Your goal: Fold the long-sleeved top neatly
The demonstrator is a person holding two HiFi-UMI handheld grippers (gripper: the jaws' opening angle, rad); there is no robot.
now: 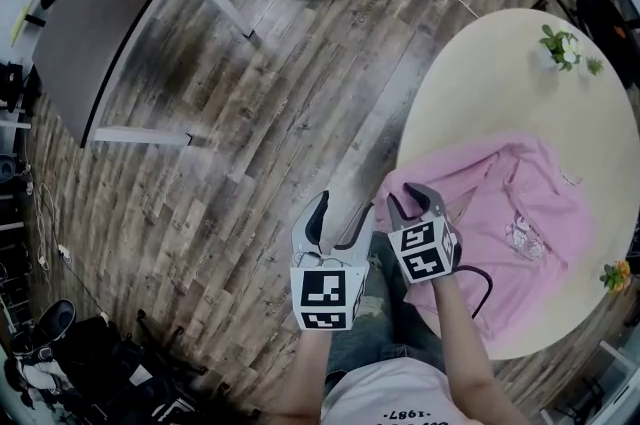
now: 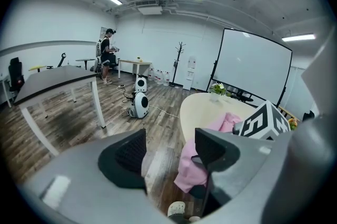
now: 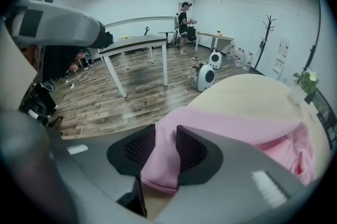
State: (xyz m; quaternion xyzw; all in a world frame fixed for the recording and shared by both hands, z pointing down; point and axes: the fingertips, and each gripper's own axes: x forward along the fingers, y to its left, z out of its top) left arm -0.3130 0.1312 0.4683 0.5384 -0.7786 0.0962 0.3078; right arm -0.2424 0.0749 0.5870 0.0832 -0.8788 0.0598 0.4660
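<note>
1. The right claw (image 1: 412, 201) is clamped on a fold of the pink long-sleeved fabric top (image 1: 520, 213). The right gripper view shows pink cloth pinched between both dark ribbed pads and bulging out below them.
2. I cannot tell whether the pinched part is a sleeve end or a hem corner. It sits at the near-left rim of the round cream-coloured bench (image 1: 480, 83), right under this claw.
3. The left claw (image 1: 342, 213) has its jaws apart with nothing between them. Only the brown wood-plank floor (image 1: 250, 163) shows through the gap. It is held just to the left of the right claw, off the bench and over the floor.
4. The rest of the top runs ahead and to the right of the right claw. It lies flattish but rumpled on the bench, with a printed motif facing up. One bit droops over the bench rim just right of the left claw.
5. Progress, as a judgement: very early. No clean fold is visible, and the sleeves are not laid in. Only a first grip is made.
6. Left to do: spread and square the top, bring the sleeves across, fold the body, and probably get the left claw onto a second point.
7. A small white-flowered plant in a pot (image 1: 560, 45) sits far ahead of the right claw, well apart from the top.
</note>
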